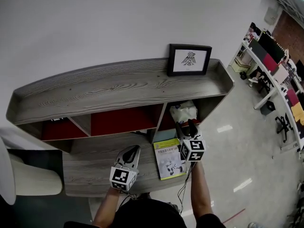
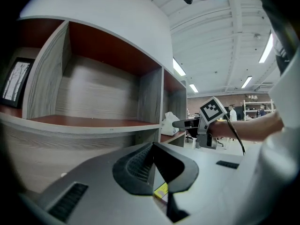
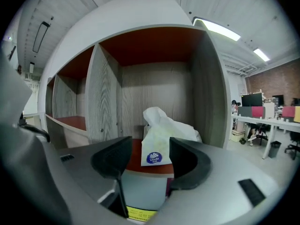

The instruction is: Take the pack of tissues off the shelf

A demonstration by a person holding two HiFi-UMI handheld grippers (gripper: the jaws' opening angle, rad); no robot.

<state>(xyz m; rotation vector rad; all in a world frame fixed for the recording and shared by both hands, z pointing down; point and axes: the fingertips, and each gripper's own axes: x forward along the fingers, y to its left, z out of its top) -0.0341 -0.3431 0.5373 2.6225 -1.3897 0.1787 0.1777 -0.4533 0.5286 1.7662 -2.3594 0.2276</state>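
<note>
Your right arm is stretched forward, the right gripper (image 1: 186, 126) aimed at the right-end compartment of the grey wood-grain shelf (image 1: 118, 87), jaws wide apart and empty. One soft white plastic pack of tissues (image 3: 161, 137) stands there, near the front edge. Your left gripper (image 1: 133, 150) hangs back, jaws together.

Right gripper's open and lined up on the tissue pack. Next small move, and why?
Probably ease the right gripper straight forward into the right compartment until its open jaws straddle the tissue pack. The pack sits beyond the jaw tips, roughly centred between them, and is not yet touched.
</note>
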